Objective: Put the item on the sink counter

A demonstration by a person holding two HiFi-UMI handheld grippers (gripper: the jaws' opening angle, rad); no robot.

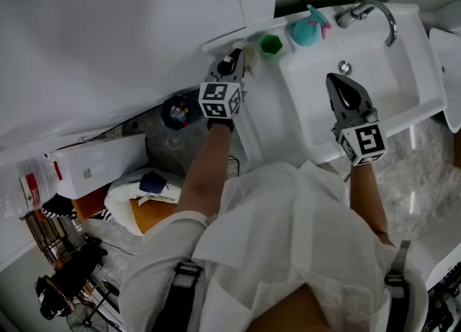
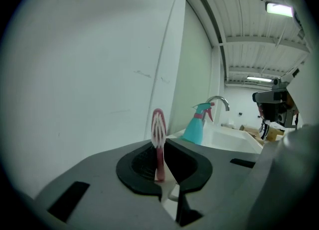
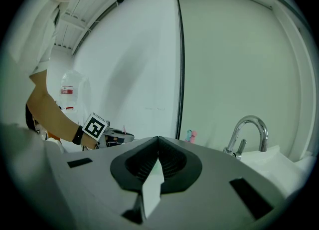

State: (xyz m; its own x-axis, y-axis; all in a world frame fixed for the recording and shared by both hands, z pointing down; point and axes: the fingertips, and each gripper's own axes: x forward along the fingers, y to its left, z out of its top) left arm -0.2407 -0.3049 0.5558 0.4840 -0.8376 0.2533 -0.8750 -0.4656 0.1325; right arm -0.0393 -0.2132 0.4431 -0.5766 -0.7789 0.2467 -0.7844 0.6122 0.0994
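Left gripper view: gripping toothbrush (image 2: 158,129) upright w/ L gripper (image 2: 160,166), bristles up, above counter (image 1: 216,44) end, 10 o'clock of basin (image 1: 374,71). Lower slow, lay handle flat, stay clear of cup (image 1: 271,45) at 2 o'clock, then let go. R gripper (image 3: 157,149): closed, empty, over basin; leave parked.

1. Left gripper (image 1: 233,57) and right gripper (image 1: 333,80): dark grey bodies, with black ribbed pads inside the jaws
2. Each carries a white cube (image 1: 221,100) printed with black square markers
3. White short-sleeved shirt (image 1: 288,230), loose and creased
4. Dark straps (image 1: 182,291) with grey buckles, one on each side of the shirt
5. Black wristband (image 1: 220,124) on the left wrist
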